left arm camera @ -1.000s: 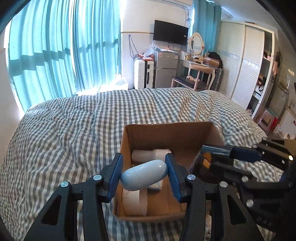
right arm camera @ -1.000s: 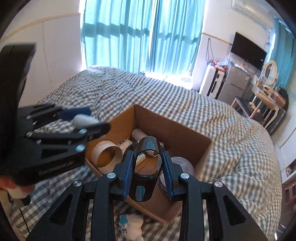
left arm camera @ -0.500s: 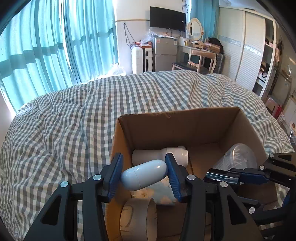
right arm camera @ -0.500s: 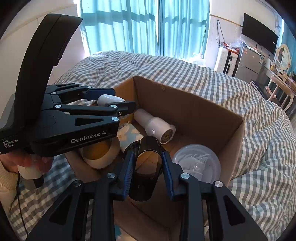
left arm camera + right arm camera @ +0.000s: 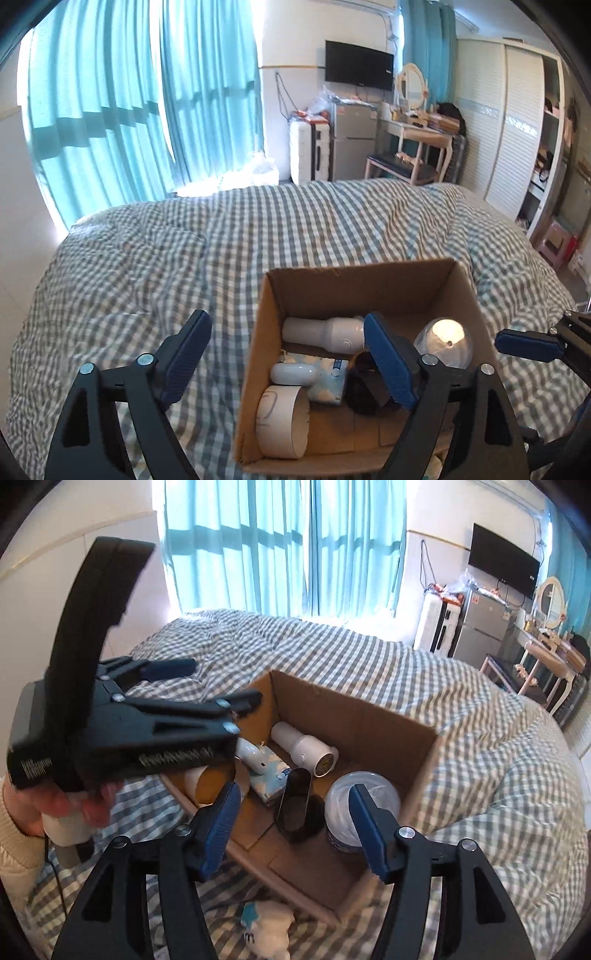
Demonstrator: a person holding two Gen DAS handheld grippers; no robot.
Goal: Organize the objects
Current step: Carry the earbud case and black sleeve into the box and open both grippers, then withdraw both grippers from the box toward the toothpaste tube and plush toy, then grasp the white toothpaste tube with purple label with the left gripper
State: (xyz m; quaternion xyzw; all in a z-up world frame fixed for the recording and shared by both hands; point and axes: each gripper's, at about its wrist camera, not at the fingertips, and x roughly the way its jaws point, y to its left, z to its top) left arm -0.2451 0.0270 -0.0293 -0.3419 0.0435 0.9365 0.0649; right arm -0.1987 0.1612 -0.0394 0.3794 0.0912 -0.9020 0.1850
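Observation:
An open cardboard box (image 5: 369, 291) (image 5: 354, 712) sits on the checked bed. Inside lie a white capsule-shaped item (image 5: 293, 373) (image 5: 251, 757), a dark ring-shaped holder (image 5: 364, 387) (image 5: 295, 805), a white bottle (image 5: 321, 332) (image 5: 304, 749), a tape roll (image 5: 282, 421), a tissue pack (image 5: 328, 378) (image 5: 271, 779) and a clear lid (image 5: 443, 343) (image 5: 364, 805). My left gripper (image 5: 288, 358) is open and empty above the box's left edge. My right gripper (image 5: 295, 827) is open and empty above the holder.
The checked duvet (image 5: 147, 266) spreads around the box. A small white and blue soft toy (image 5: 266, 930) lies on the bed in front of the box. Curtains, a fridge and a dressing table stand far behind.
Both grippers opened. The white capsule dropped from the left gripper into the box, and the dark holder dropped from the right gripper into the box. Both grippers pulled back a little.

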